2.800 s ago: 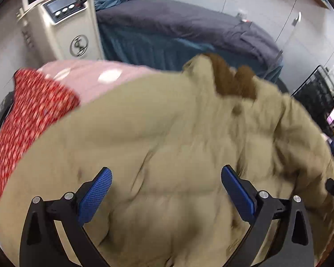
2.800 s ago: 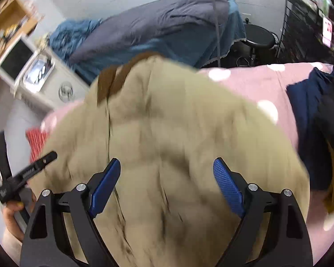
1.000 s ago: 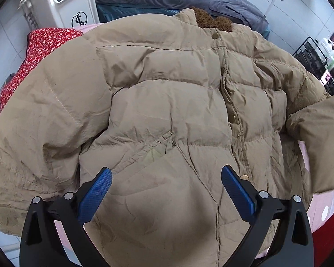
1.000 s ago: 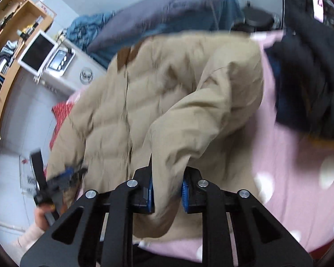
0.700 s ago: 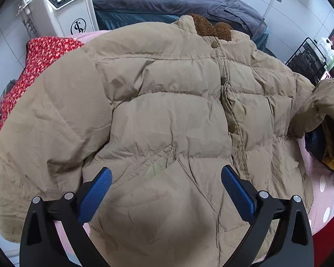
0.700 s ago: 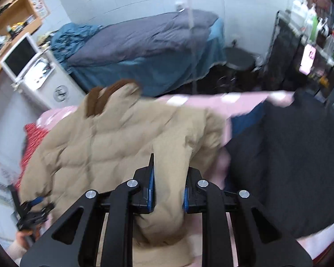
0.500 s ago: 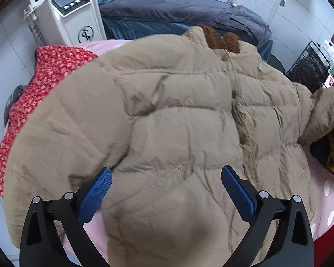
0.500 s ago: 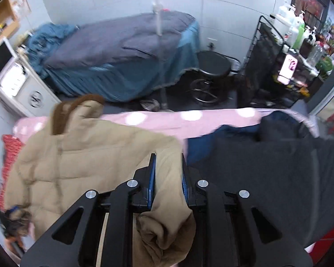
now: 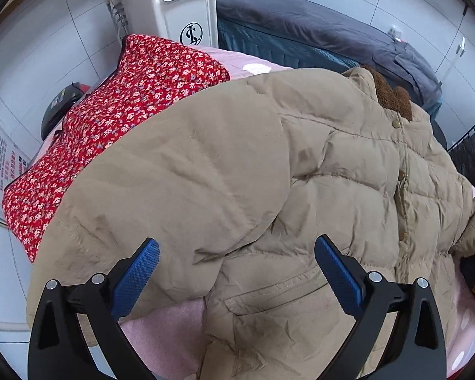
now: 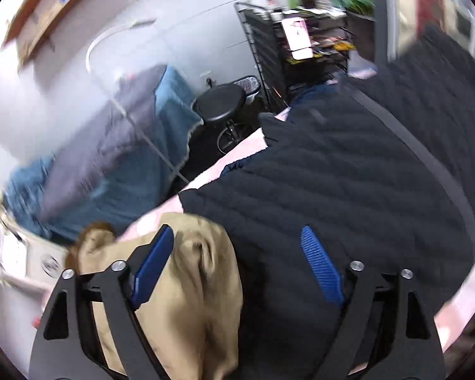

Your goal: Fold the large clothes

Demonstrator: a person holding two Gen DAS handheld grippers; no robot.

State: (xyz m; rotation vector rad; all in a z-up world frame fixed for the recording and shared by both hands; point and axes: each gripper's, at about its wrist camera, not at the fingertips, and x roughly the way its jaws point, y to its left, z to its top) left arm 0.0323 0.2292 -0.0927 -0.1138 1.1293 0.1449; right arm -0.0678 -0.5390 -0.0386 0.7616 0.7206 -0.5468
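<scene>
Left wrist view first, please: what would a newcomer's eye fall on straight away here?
A tan puffer jacket sprawls across the pink bed, filling the view. A red floral cloth lies beside it, at the left. In the right wrist view, a dark quilted coat lies beside the jacket's sleeve.

A beauty or massage treatment room is suggested. A treatment bed (image 9: 316,34) draped in grey and teal covers is set against white tiled walls, and a white salon machine (image 9: 174,3) with a display and buttons is placed beside it. A black round stool (image 10: 220,103) and a wire rack (image 10: 300,31) stocked with bottles are seen nearby.
</scene>
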